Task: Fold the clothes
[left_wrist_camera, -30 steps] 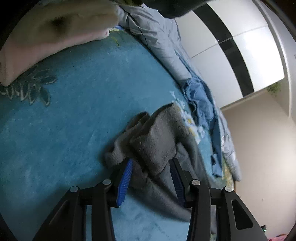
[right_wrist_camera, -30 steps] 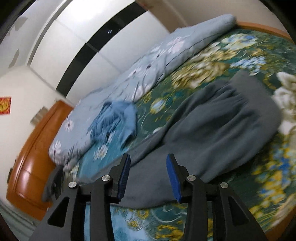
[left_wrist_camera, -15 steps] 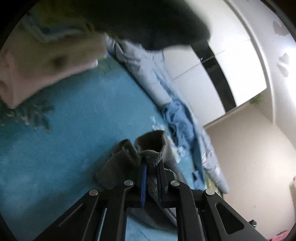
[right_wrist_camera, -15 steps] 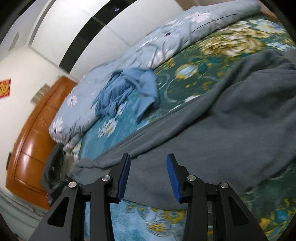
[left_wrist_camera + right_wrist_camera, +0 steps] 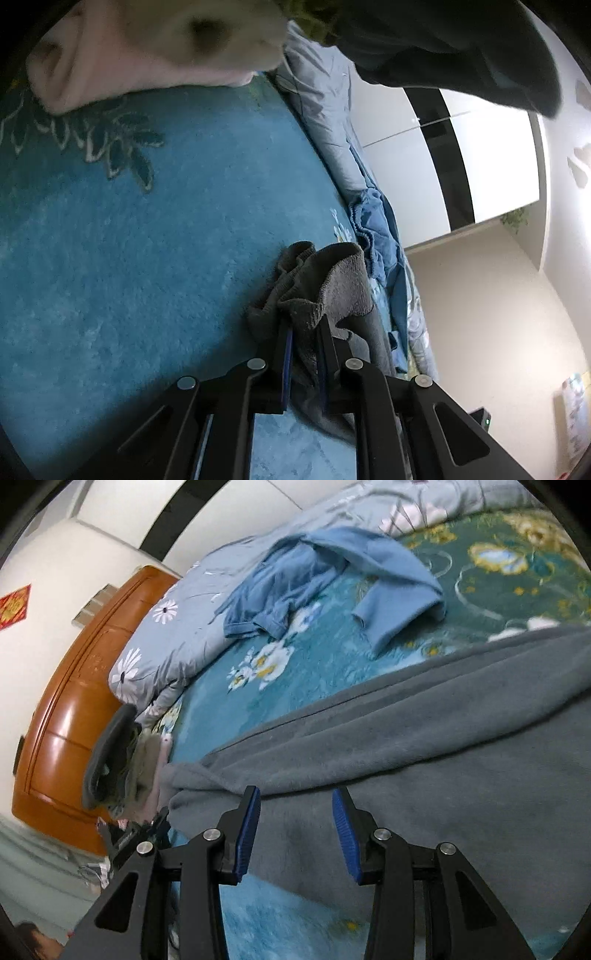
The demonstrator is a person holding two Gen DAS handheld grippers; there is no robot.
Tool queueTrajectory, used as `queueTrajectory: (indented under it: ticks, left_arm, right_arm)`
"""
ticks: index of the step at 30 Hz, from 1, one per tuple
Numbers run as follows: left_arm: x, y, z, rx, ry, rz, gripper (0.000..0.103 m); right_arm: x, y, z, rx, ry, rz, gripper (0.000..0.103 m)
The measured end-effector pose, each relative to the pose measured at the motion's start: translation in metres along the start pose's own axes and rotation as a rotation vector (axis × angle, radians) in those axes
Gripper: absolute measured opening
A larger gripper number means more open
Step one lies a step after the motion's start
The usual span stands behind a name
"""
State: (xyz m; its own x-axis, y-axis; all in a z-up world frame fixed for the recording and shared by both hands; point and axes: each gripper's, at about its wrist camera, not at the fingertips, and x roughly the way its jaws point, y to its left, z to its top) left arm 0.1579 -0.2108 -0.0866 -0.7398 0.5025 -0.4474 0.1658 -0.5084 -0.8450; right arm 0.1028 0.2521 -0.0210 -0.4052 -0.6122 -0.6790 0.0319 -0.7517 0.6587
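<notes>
Your left gripper pinches a bunched fold of the grey garment, jaws easing open slightly; the pads are mostly buried in cloth. Above it, a pale blurred bundle is hard to make out. Your right gripper sits part open, empty, over the grey fabric. 1 second ago the left jaws straddled the fold, wide open; the right has since swung closer to the garment, blue garment beyond.

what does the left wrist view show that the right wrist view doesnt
Only the left wrist view: the left gripper, jaws easing open yet pinching a bunched end of the grey garment, and a cream pillow.
Only the right wrist view: the open right gripper over flat grey fabric, and the wooden headboard.
Both: grey garment, crumpled blue clothing, floral blanket.
</notes>
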Motion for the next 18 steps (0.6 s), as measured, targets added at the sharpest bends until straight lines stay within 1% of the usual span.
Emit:
queueTrajectory:
  ticks: [3, 5, 6, 8, 9, 10, 11, 14, 18]
  left_arm:
    - [-0.003, -0.009, -0.001, 0.062, -0.003, 0.025, 0.014]
    - [-0.005, -0.013, -0.002, 0.091, -0.004, 0.039, 0.014]
    - [-0.006, -0.014, -0.002, 0.1, -0.003, 0.042, 0.015]
    - [-0.007, -0.017, -0.002, 0.117, -0.002, 0.048, 0.015]
    - [-0.008, -0.018, -0.003, 0.125, -0.002, 0.051, 0.016]
    - [-0.009, -0.019, -0.003, 0.131, -0.001, 0.053, 0.016]
    - [-0.009, -0.019, -0.003, 0.138, -0.001, 0.057, 0.016]
    - [-0.008, -0.021, -0.002, 0.155, 0.003, 0.065, 0.017]
    - [-0.008, -0.019, -0.001, 0.151, 0.006, 0.068, 0.017]
  right_arm:
    - [0.015, -0.004, 0.001, 0.057, 0.017, 0.033, 0.042]
    - [0.023, -0.002, 0.003, 0.068, 0.025, 0.027, 0.042]
    - [0.027, -0.002, 0.005, 0.076, 0.028, 0.02, 0.04]
    - [0.036, -0.001, 0.008, 0.09, 0.034, 0.006, 0.026]
    - [0.039, -0.002, 0.01, 0.107, 0.032, 0.008, 0.023]
    - [0.042, -0.004, 0.012, 0.128, 0.025, 0.019, 0.01]
    - [0.043, -0.005, 0.015, 0.141, 0.017, 0.026, 0.005]
    - [0.046, 0.0, 0.027, 0.134, -0.008, 0.019, 0.002]
    - [0.049, 0.011, 0.053, 0.127, -0.038, 0.023, 0.002]
